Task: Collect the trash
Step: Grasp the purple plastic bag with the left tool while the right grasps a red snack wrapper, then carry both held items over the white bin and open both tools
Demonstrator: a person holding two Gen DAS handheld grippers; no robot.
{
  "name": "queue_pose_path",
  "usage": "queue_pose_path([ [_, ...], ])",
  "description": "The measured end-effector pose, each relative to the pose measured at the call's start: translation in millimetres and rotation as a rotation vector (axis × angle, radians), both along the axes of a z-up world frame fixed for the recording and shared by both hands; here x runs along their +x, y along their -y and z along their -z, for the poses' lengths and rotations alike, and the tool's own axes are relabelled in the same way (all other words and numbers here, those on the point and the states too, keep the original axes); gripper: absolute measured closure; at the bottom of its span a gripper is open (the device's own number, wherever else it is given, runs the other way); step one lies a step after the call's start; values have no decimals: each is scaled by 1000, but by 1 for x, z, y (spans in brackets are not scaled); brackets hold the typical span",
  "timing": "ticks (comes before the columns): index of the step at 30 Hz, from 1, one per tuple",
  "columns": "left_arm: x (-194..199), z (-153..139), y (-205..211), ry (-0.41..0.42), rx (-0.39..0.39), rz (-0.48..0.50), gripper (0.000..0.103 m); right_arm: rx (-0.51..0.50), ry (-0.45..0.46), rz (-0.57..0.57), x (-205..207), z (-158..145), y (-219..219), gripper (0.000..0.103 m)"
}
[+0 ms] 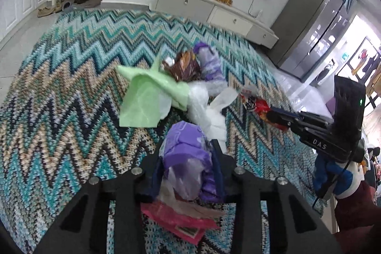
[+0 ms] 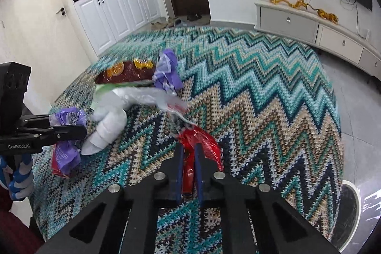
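Note:
A heap of trash lies on a zigzag-patterned cloth [image 1: 71, 92]. My left gripper [image 1: 188, 154] is shut on a crumpled purple plastic wrapper [image 1: 188, 142], with a pink packet [image 1: 181, 220] under it. The right wrist view shows the left gripper [image 2: 59, 130] from the side, pinching the purple wrapper [image 2: 69, 118]. My right gripper [image 2: 188, 154] is shut on a shiny red wrapper [image 2: 204, 142]. In the left wrist view, the right gripper [image 1: 273, 116] bites the red wrapper [image 1: 258, 106] at the heap's right end.
Loose in the heap are a green plastic bag [image 1: 142, 99], a brown snack wrapper [image 1: 185, 66], another purple wrapper [image 1: 209, 61] and white plastic film [image 1: 204, 111]. The cloth's edge drops to a tiled floor [image 2: 357, 111]. A TV cabinet [image 1: 214, 13] and fridge [image 1: 314, 27] stand behind.

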State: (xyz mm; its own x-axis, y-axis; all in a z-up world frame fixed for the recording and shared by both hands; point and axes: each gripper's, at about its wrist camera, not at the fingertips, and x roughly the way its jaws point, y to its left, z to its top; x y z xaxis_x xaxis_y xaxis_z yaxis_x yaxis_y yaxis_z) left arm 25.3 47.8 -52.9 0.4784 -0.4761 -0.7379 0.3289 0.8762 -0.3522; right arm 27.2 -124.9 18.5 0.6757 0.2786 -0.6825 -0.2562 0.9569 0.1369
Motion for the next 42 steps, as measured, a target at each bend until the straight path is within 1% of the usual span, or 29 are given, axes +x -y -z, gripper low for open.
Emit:
queue_pose_path([
  [6, -7, -28, -5, 53, -27, -37, 69, 45, 61, 4, -20, -19, 8, 96],
  [8, -8, -37, -1, 69, -26, -33, 69, 64, 86, 7, -29, -26, 13, 97],
  [11, -5, -53, 16, 95, -25, -3, 69, 84, 122, 19, -34, -40, 24, 97],
  [13, 0, -63, 38, 112, -21, 35, 69, 102, 159, 49, -45, -49, 39, 97],
  [17, 14, -76, 100, 138, -10, 132, 69, 126, 208, 125, -58, -63, 75, 97],
  [21, 28, -77, 183, 130, -4, 267, 69, 133, 230, 252, -82, -62, 130, 97],
  [23, 31, -75, 223, 117, 1, 330, 69, 139, 228, 322, -94, -57, 158, 97],
  [24, 33, -71, 251, 106, 8, 370, 69, 144, 222, 367, -101, -53, 176, 97],
  [26, 34, -65, 288, 97, 27, 417, 69, 158, 206, 459, -115, -42, 211, 97],
  [27, 33, -58, 315, 87, 41, 445, 69, 166, 196, 491, -119, -37, 223, 97],
  [30, 35, -41, 372, 58, 63, 497, 69, 186, 135, 596, -131, -14, 268, 97],
  [32, 36, -30, 404, 37, 78, 511, 67, 189, 95, 646, -133, 2, 290, 97],
  [35, 44, -6, 448, -40, 71, 513, 65, 205, 36, 701, -132, 24, 319, 97],
  [36, 48, 0, 458, -59, 72, 511, 63, 200, 25, 712, -130, 27, 324, 97],
  [38, 53, 12, 477, -101, 60, 519, 53, 201, -3, 742, -128, 39, 339, 97],
  [39, 55, 16, 484, -114, 56, 520, 46, 204, -12, 756, -126, 43, 345, 92],
  [40, 56, 19, 488, -128, 51, 523, 44, 204, -21, 771, -126, 47, 350, 87],
  [41, 57, 20, 492, -142, 43, 528, 44, 203, -28, 788, -126, 50, 355, 78],
  [42, 58, 22, 496, -158, 33, 533, 44, 205, -32, 802, -128, 53, 360, 74],
])
